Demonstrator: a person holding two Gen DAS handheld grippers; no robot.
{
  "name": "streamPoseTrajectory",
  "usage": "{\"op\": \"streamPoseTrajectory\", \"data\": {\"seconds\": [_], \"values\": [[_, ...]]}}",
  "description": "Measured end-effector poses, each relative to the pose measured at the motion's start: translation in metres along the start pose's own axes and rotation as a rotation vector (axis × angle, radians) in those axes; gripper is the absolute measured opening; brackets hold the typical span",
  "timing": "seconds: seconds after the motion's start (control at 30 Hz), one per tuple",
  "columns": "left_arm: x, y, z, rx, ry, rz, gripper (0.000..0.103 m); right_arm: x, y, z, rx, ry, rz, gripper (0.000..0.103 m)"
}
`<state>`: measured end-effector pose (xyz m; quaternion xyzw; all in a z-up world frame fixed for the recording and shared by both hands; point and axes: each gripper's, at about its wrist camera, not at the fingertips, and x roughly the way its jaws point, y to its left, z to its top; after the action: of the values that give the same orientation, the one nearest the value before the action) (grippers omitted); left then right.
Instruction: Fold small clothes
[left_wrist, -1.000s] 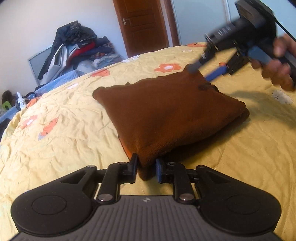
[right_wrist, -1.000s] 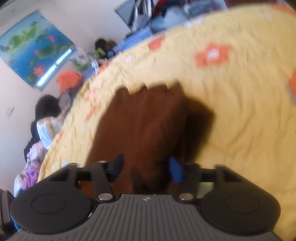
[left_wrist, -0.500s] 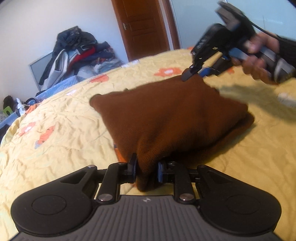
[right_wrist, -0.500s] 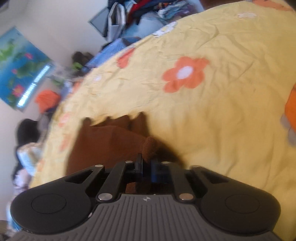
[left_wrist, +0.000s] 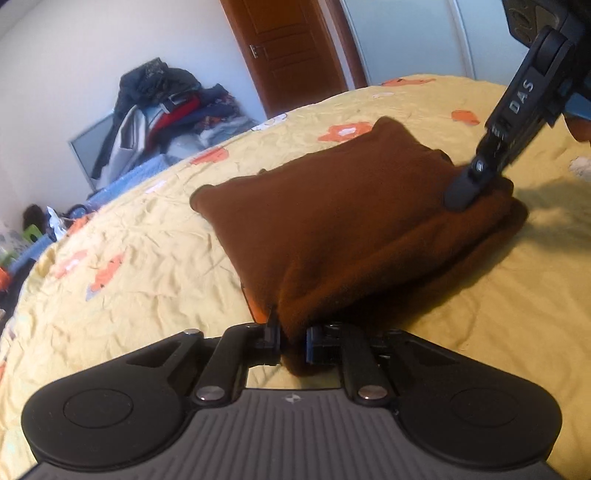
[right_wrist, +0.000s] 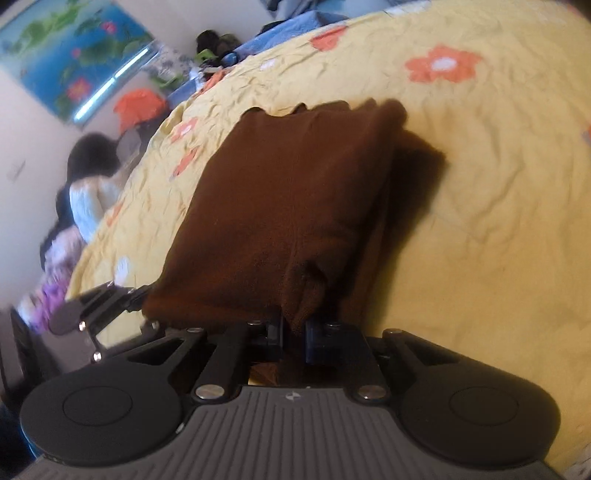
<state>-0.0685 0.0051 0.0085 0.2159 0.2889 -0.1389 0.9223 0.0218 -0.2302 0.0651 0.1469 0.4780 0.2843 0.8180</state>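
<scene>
Two grippers pinching brown sweater (left_wrist: 343, 221) corners: left gripper (left_wrist: 293, 341), right gripper (right_wrist: 294, 332) | sweater lying folded on yellow bedsheet (left_wrist: 140, 266) | risk: uneven pulling is undoing the fold

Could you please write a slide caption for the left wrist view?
Left gripper and right gripper each pinch a corner of the folded brown garment.

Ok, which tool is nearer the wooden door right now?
Right, by my read. The right tool grips the brown garment at its far edge, on the door side; the left tool holds the near corner, farther back.
</scene>
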Motion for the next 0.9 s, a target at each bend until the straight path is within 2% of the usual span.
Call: {"op": "streamPoseTrajectory", "data": {"seconds": [0.07,0.1,0.17,0.23,0.3,0.33,0.37,0.4,0.47,0.5,0.57,0.6,0.63,0.67,0.7,0.73,0.77,0.8,0.9], "values": [[-0.002,0.0,-0.007,0.03,0.011,-0.004,0.008,-0.011,-0.007,-0.002,-0.034,-0.016,-0.066,0.012],[-0.002,-0.001,-0.011,0.032,0.005,0.001,0.008,-0.008,-0.018,-0.005,-0.001,-0.004,-0.066,0.011],[-0.003,-0.005,-0.013,0.049,-0.005,0.015,0.008,-0.007,-0.026,-0.01,0.043,-0.016,0.009,0.011],[-0.009,-0.002,-0.011,0.039,-0.008,-0.013,0.009,-0.01,-0.018,-0.011,0.034,-0.02,0.013,0.017],[-0.02,0.012,-0.013,-0.01,0.014,-0.088,0.015,-0.022,-0.016,-0.011,0.06,-0.048,0.022,0.052],[-0.026,0.024,-0.015,-0.058,0.031,-0.15,0.019,-0.032,-0.017,-0.013,0.078,-0.085,0.027,0.062],[-0.03,0.037,-0.017,-0.121,0.044,-0.211,0.033,-0.042,-0.019,-0.017,0.097,-0.126,0.031,0.077],[-0.033,0.054,-0.02,-0.223,0.05,-0.271,0.058,-0.049,-0.024,-0.02,0.124,-0.15,0.048,0.08],[-0.031,0.086,-0.025,-0.462,0.039,-0.389,0.088,-0.049,-0.039,-0.021,0.202,-0.132,0.104,0.08],[-0.025,0.097,-0.028,-0.579,0.041,-0.45,0.089,-0.044,-0.046,-0.021,0.233,-0.116,0.106,0.08],[0.001,0.114,-0.03,-0.787,0.088,-0.582,0.089,-0.024,-0.056,-0.019,0.286,-0.064,0.112,0.079],[0.019,0.116,-0.031,-0.878,0.128,-0.622,0.088,-0.016,-0.059,-0.019,0.311,-0.058,0.14,0.074],[0.035,0.115,-0.031,-0.93,0.174,-0.635,0.087,-0.008,-0.061,-0.016,0.342,-0.046,0.175,0.075],[0.042,0.113,-0.029,-0.946,0.17,-0.639,0.075,-0.002,-0.06,-0.013,0.359,-0.035,0.203,0.073],[0.046,0.109,-0.022,-0.932,0.19,-0.632,0.052,0.006,-0.057,-0.01,0.354,-0.017,0.212,0.067],[0.05,0.104,-0.016,-0.905,0.224,-0.619,0.037,0.012,-0.053,-0.009,0.33,0.003,0.201,0.059],[0.05,0.099,-0.01,-0.871,0.247,-0.59,0.025,0.016,-0.047,-0.009,0.303,0.03,0.179,0.038],[0.047,0.098,-0.007,-0.852,0.245,-0.58,0.019,0.019,-0.043,-0.009,0.273,0.05,0.162,0.027],[0.021,0.106,-0.007,-0.829,0.211,-0.573,0.016,-0.002,-0.028,-0.018,0.189,0.018,0.166,0.023]]}}
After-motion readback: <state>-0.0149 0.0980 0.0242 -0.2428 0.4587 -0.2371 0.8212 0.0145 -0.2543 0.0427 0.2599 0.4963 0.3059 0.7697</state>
